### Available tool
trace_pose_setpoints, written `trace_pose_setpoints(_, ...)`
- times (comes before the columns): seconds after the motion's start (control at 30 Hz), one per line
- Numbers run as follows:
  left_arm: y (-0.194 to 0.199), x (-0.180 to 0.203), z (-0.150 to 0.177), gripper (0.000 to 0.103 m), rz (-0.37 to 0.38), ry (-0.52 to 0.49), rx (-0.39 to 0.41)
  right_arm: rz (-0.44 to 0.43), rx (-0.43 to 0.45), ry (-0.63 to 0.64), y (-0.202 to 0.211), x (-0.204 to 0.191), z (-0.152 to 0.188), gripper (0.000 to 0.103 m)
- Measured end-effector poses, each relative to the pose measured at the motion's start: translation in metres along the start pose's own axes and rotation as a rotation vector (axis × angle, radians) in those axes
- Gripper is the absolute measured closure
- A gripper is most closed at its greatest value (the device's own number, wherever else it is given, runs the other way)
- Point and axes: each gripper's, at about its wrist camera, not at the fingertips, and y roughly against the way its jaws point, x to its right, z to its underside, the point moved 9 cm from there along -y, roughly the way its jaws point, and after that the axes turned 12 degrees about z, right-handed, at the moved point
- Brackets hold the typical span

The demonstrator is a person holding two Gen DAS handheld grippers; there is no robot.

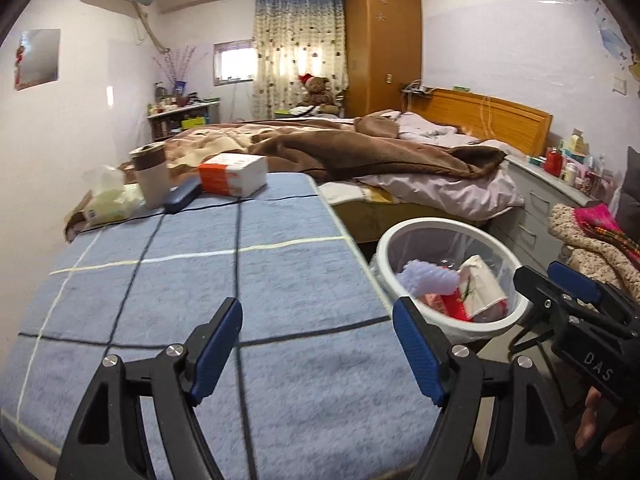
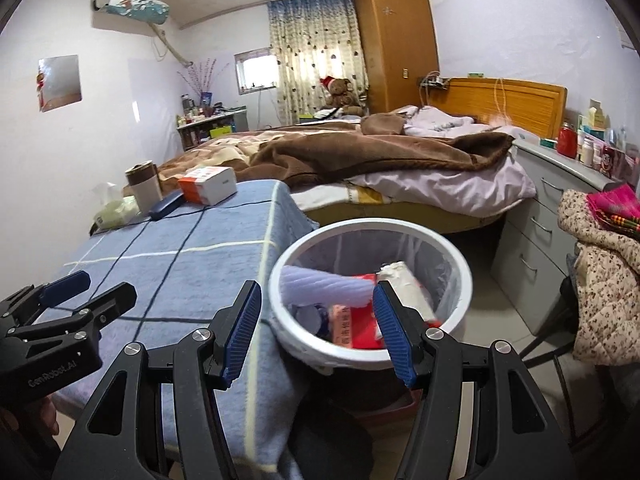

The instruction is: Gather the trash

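The left gripper (image 1: 318,350), black-armed with ribbed blue pads, stands wide open and empty above the near part of the desk (image 1: 280,280), which is draped in a blue woollen cloth crossed by dark and pale lines. The right gripper (image 2: 318,330), of the same make, is likewise parted with nothing between its pads, and hangs over the near rim of the round white plastic bin (image 2: 460,272) lined with a clear bag, just right of the desk's edge. Inside the bin lie a pale lilac ribbed foam piece (image 2: 320,286), a crumpled white paper pack (image 2: 408,284) and red printed wrappers (image 2: 360,328).

Whatever is left to collect appears to lie at the far left of the desk: a soft yellowish tissue pack (image 1: 108,200), a white cup with a brown lid (image 1: 151,174), a dark blue oblong case (image 1: 182,196) whose long axis runs diagonally, and an orange-and-white carton (image 1: 234,174). These lie ahead and left of both grippers, and the left gripper is probably the nearer.
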Motion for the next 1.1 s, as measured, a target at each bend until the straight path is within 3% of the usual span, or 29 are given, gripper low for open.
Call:
trace_pose_setpoints(0.3, 0.025, -0.021, 0.012, 0.024, -0.102, 0.012, 0.031, -0.018, 0.030, 0.017, 0.014, -0.016, 0.007, 0.043)
trace_pose_setpoints(1.1, 0.038, -0.029, 0.020, 0.023, -0.107, 0.027, 0.053, 0.003, 0.050, 0.017, 0.025, -0.026, 0.012, 0.043)
